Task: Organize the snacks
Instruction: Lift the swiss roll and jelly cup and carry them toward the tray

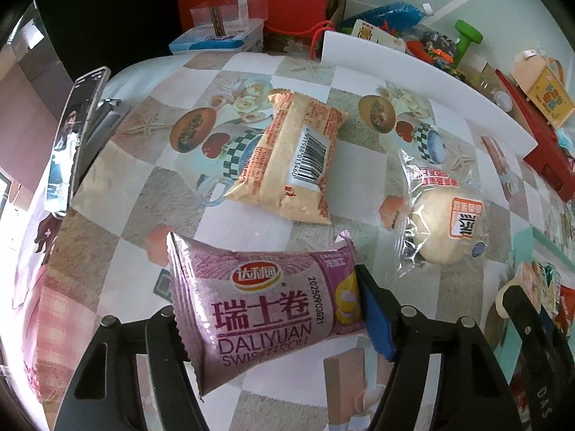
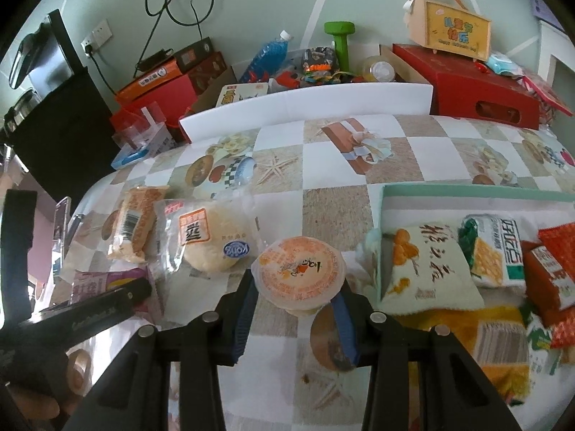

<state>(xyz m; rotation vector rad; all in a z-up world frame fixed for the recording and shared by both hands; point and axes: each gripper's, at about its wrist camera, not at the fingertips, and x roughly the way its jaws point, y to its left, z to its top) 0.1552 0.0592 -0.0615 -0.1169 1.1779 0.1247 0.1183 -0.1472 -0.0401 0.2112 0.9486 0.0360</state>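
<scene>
Purple foil fills the space between the fingers of the left gripper (image 1: 269, 309): a Swiss roll packet (image 1: 266, 309) is clamped across its width, one black finger hidden behind its left edge and the blue pad of the other finger (image 1: 373, 309) pressed against its yellow-printed right end; the packet is seen raised clear of the checked tablecloth (image 1: 172, 186). Just beyond the fingertips a pale orange packet (image 1: 291, 154) is laid barcode side up on the cloth; ahead and to the right of the tool a bun in a clear wrapper (image 1: 442, 222) is set down, apart from the orange packet.

In the right wrist view the right gripper (image 2: 294, 294) is closed on a jelly cup (image 2: 300, 273) with an orange printed lid; the cup is nipped at its sides between the two blue pads (image 2: 244, 316), its lid facing up. To the right of that tool a green-rimmed tray (image 2: 467, 192) is placed on the cloth, and in it are gathered a white pouch with orange fruit (image 2: 427, 269), a green and white packet (image 2: 492, 248) and red packets (image 2: 553, 273). To the left of the tool the bun and the barcoded packet are seen again, with the purple packet and the left gripper below them at the frame's edge.
</scene>
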